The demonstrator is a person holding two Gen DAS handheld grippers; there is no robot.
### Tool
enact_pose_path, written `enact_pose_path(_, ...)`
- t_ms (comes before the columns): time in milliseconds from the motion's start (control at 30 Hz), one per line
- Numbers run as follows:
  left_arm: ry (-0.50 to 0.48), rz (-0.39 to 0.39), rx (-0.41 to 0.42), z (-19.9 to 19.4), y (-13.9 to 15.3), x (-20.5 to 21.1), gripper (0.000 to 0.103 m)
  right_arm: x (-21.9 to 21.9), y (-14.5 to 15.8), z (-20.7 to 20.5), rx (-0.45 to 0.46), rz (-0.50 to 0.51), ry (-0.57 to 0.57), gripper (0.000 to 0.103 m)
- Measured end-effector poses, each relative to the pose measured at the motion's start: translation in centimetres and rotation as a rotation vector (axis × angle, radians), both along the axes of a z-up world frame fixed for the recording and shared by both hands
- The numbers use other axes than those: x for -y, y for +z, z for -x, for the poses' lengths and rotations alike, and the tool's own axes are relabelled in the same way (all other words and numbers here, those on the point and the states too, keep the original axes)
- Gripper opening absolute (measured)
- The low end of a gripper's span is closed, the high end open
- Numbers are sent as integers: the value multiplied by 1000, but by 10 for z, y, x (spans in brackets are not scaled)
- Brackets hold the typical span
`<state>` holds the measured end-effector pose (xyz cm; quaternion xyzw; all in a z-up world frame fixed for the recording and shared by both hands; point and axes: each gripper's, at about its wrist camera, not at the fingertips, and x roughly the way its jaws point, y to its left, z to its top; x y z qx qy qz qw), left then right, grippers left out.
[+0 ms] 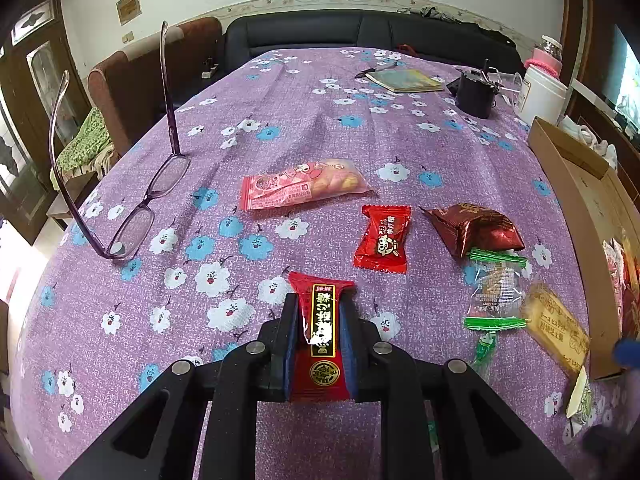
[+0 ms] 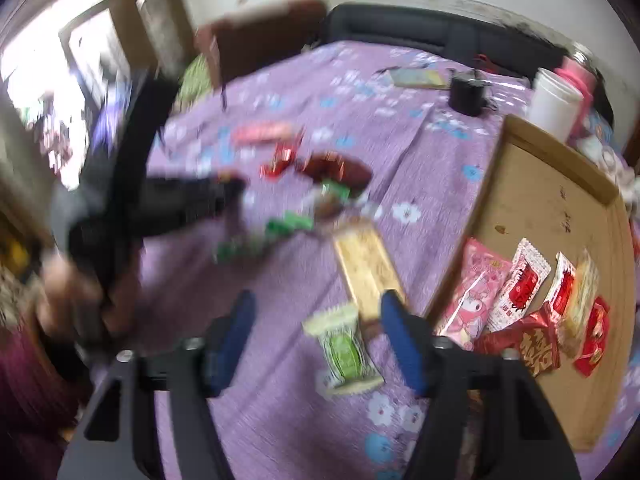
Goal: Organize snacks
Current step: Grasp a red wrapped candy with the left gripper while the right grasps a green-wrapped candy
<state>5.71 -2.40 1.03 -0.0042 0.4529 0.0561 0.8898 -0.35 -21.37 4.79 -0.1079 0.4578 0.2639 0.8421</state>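
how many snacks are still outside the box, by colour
red candy: 2, one in the left gripper
dark red bag: 1
pink pack: 1
gold pack: 1
green or green-edged pack: 3
total: 8

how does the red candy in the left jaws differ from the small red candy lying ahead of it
The held red candy is long and narrow with a black and gold label strip; the loose red candy is shorter, squarer, with a round logo. The first is clamped between the left gripper's jaws, the second lies free on the tablecloth. Both have shiny red wrappers.
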Motion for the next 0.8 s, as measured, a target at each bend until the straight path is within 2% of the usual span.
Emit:
enact_pose_path(100,-1,-10,2,2,0,1,19,-6,-12,4,2,92,19,51)
enact_pose_path(200,-2,-9,2,4,1,2,19,-14,-24,10,10,177,50,38)
enact_pose_path(233,-2,-10,3,3,1,2,19,-17,-30,11,9,205,57,31)
enact_pose_path(300,-4,-6,4,3,2,2,19,-19,-31,15,28,210,78,28)
enact_pose_path(400,-3,19,19,5,5,1,19,-19,-23,17,41,132,94,26)
enact_pose_path(567,-13,67,60,12,14,-1,19,-7,3,12,89,-69,24,26)
enact_pose_path(800,-44,115,127,23,28,0,19,6,17,0,124,-182,-72,26)
